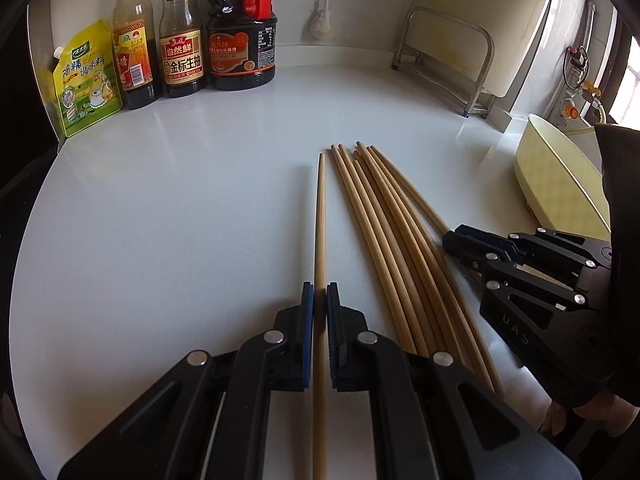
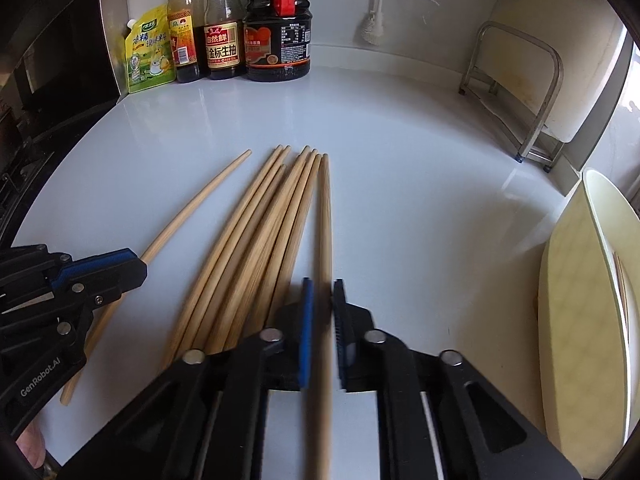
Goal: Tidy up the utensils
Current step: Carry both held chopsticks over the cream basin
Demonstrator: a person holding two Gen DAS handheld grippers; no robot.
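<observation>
Both black two-finger grippers tilt down over the glossy white countertop [image 1: 180, 208]. The left gripper [image 1: 320, 300] is clamped on one round, pale wooden chopstick [image 1: 320, 220] lying apart, left of the bundle. The right gripper [image 2: 320, 300] pinches another single chopstick [image 2: 325, 216] at the bundle's right edge. About seven more smooth, tapered chopsticks [image 2: 256, 232] lie side by side between them. Three sauce bottles [image 1: 182, 28] and one yellow-green pouch [image 1: 86, 80] stand at the back. A pale yellow plastic basin [image 2: 576, 300] sits right.
</observation>
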